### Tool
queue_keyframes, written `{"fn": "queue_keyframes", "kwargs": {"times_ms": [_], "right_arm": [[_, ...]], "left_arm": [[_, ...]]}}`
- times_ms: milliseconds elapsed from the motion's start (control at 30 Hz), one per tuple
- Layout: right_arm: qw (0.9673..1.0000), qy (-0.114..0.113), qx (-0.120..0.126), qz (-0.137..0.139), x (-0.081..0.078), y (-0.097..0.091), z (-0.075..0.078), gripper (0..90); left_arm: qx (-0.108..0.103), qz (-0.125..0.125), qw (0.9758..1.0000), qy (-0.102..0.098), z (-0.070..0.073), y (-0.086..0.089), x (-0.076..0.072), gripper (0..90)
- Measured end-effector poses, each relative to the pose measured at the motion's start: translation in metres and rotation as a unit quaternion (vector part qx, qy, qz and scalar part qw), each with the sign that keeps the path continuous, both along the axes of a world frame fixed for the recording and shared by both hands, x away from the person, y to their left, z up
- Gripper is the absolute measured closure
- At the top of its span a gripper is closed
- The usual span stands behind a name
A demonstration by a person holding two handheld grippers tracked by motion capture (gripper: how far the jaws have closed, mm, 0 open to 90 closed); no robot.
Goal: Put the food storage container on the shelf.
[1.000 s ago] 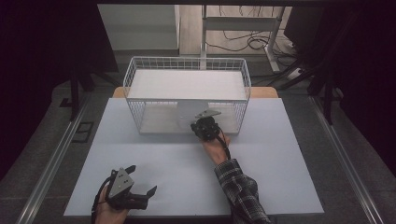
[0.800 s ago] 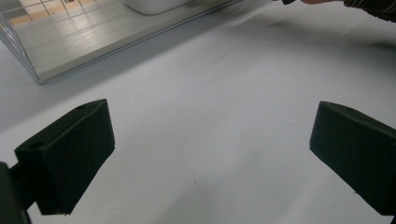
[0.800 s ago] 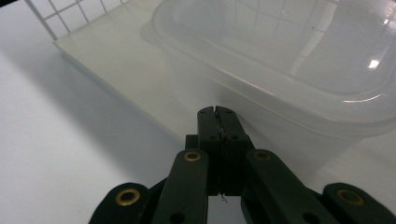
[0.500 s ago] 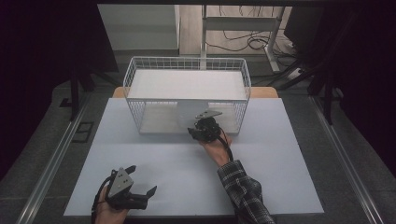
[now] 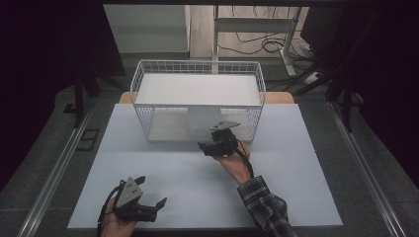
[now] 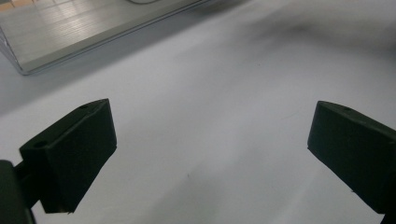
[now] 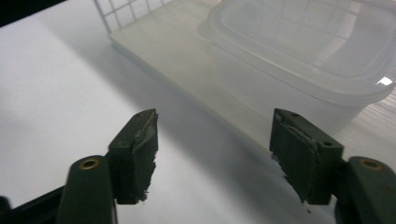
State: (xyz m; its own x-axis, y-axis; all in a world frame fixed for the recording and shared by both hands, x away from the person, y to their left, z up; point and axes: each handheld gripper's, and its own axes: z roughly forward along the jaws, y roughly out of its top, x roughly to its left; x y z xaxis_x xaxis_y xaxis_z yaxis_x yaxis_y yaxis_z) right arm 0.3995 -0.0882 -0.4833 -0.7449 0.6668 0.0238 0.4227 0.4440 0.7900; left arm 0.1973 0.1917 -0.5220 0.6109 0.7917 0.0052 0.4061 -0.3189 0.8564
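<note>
1. Right gripper view shows your right gripper released, jaws just opened with nothing between them; the translucent lidded container sits just ahead on the lower shelf of the wire rack, toward the table's far edge.
2. Back straight out from the shelf's front edge, so neither jaw clips the container.
3. Leave your left gripper, spread open and empty, by the table's near edge.
</note>
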Motion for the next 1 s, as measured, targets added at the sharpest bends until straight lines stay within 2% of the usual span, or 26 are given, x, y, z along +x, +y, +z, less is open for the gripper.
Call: {"fn": "queue_keyframes", "kwargs": {"times_ms": [300,533,767,1000], "right_arm": [[0.9998,-0.003,0.011,0.017,-0.02,-0.006,0.006,19.9],[0.9996,-0.005,0.012,0.025,-0.037,-0.018,0.005,10.7],[0.9999,0.004,-0.002,0.016,-0.053,-0.037,0.0,3.1],[0.9999,0.008,0.006,0.009,-0.07,-0.057,0.006,0.4]], "left_arm": [[0.002,-0.009,0.9999,0.01,-0.002,-0.002,0.001,1.3],[-0.007,-0.018,0.9996,0.019,-0.003,-0.001,0.003,0.9],[-0.007,-0.014,0.9995,0.029,-0.004,0.002,0.005,0.4],[-0.004,-0.014,0.9994,0.031,-0.002,0.004,0.005,0.2]]}}
